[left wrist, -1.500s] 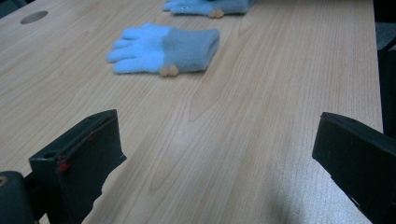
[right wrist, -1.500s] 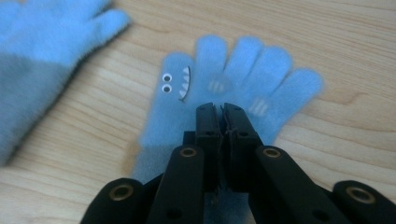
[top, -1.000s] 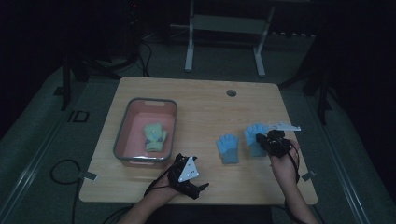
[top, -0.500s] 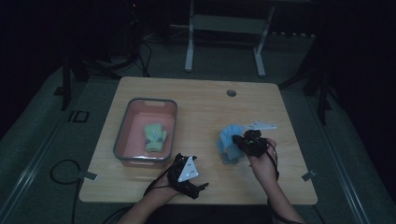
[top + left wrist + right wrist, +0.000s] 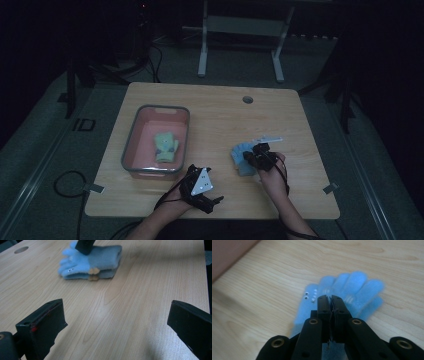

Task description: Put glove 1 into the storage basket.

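Two light blue gloves (image 5: 240,155) lie stacked right of the table's middle. In the left gripper view the upper glove (image 5: 102,256) rests on the lower glove (image 5: 106,273). My right gripper (image 5: 256,155) points down onto the upper glove (image 5: 354,283), its jaws shut (image 5: 330,299) and pinching the fabric. My left gripper (image 5: 209,186) rests near the table's front edge, its jaws wide open (image 5: 117,322) over bare wood, facing the stack. The right gripper's tip (image 5: 83,245) shows at the top of that view.
A pink tray with a grey rim (image 5: 131,150) stands at the left and holds a green glove (image 5: 166,146). Its wall (image 5: 227,255) appears in the right gripper view. A round cable hole (image 5: 247,99) sits at the table's far side.
My right gripper has moved left and down, carrying a blue glove from the right side onto the other blue glove. The left gripper has stayed in place.
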The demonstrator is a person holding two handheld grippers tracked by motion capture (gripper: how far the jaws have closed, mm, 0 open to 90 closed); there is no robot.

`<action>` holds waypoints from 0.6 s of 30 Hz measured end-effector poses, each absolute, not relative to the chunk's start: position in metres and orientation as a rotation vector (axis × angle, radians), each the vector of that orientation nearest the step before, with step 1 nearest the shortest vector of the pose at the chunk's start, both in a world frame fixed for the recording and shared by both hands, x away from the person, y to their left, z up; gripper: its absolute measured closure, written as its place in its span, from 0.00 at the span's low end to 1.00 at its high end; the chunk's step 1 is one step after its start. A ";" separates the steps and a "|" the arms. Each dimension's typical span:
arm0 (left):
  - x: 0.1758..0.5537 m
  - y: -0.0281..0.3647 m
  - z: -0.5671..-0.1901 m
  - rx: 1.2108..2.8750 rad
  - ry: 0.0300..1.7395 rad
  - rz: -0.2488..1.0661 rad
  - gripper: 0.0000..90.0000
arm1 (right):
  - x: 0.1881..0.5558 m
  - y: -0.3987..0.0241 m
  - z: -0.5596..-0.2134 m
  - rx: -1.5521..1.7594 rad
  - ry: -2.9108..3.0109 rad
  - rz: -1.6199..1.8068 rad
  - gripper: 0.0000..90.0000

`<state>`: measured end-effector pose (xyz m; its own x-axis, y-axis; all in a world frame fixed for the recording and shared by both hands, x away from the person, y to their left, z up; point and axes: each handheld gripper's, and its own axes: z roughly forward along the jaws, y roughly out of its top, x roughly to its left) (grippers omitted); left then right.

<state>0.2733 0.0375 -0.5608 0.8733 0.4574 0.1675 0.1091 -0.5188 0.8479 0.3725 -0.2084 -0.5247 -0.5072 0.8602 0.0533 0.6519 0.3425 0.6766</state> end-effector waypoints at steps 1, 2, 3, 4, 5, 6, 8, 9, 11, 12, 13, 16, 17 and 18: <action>0.274 0.037 -0.561 2.093 0.412 0.463 0.02 | 0.373 -0.209 -0.526 1.350 2.300 0.932 0.96; 0.274 0.037 -0.561 2.095 0.413 0.465 0.02 | 0.374 -0.209 -0.529 1.352 2.303 0.929 0.96; 0.274 0.037 -0.561 2.094 0.412 0.467 0.02 | 0.374 -0.209 -0.530 1.352 2.297 0.923 0.96; 0.274 0.037 -0.561 2.092 0.413 0.468 0.02 | 0.375 -0.209 -0.532 1.352 2.294 0.913 0.95; 0.274 0.037 -0.561 2.096 0.413 0.473 0.02 | 0.376 -0.210 -0.534 1.349 2.300 0.910 0.95; 0.274 0.037 -0.561 2.100 0.416 0.482 0.02 | 0.376 -0.210 -0.535 1.352 2.298 0.905 0.95; 0.274 0.036 -0.561 2.103 0.422 0.491 0.02 | 0.376 -0.211 -0.538 1.352 2.302 0.897 0.95; 0.274 0.035 -0.561 2.104 0.427 0.483 0.02 | 0.376 -0.211 -0.538 1.347 2.302 0.894 0.94; 0.274 0.034 -0.561 2.104 0.430 0.488 0.02 | 0.375 -0.210 -0.538 1.341 2.305 0.893 0.92; 0.274 0.033 -0.561 2.108 0.424 0.492 0.04 | 0.375 -0.211 -0.537 1.339 2.304 0.896 0.90; 0.274 0.032 -0.560 2.113 0.420 0.494 0.04 | 0.374 -0.211 -0.535 1.335 2.302 0.903 0.87; 0.273 0.031 -0.561 2.127 0.407 0.484 0.04 | 0.369 -0.214 -0.528 1.302 2.294 0.927 0.80; 0.274 0.029 -0.562 2.130 0.410 0.473 0.04 | 0.368 -0.216 -0.525 1.291 2.293 0.933 0.77; 0.274 0.029 -0.562 2.139 0.404 0.469 0.04 | 0.367 -0.218 -0.523 1.280 2.294 0.941 0.74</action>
<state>0.2740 0.0289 -0.5620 0.8755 0.4477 0.1821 0.1135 -0.5568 0.8229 0.3674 -0.2181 -0.5227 -0.5307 0.8474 0.0170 0.6153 0.3713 0.6953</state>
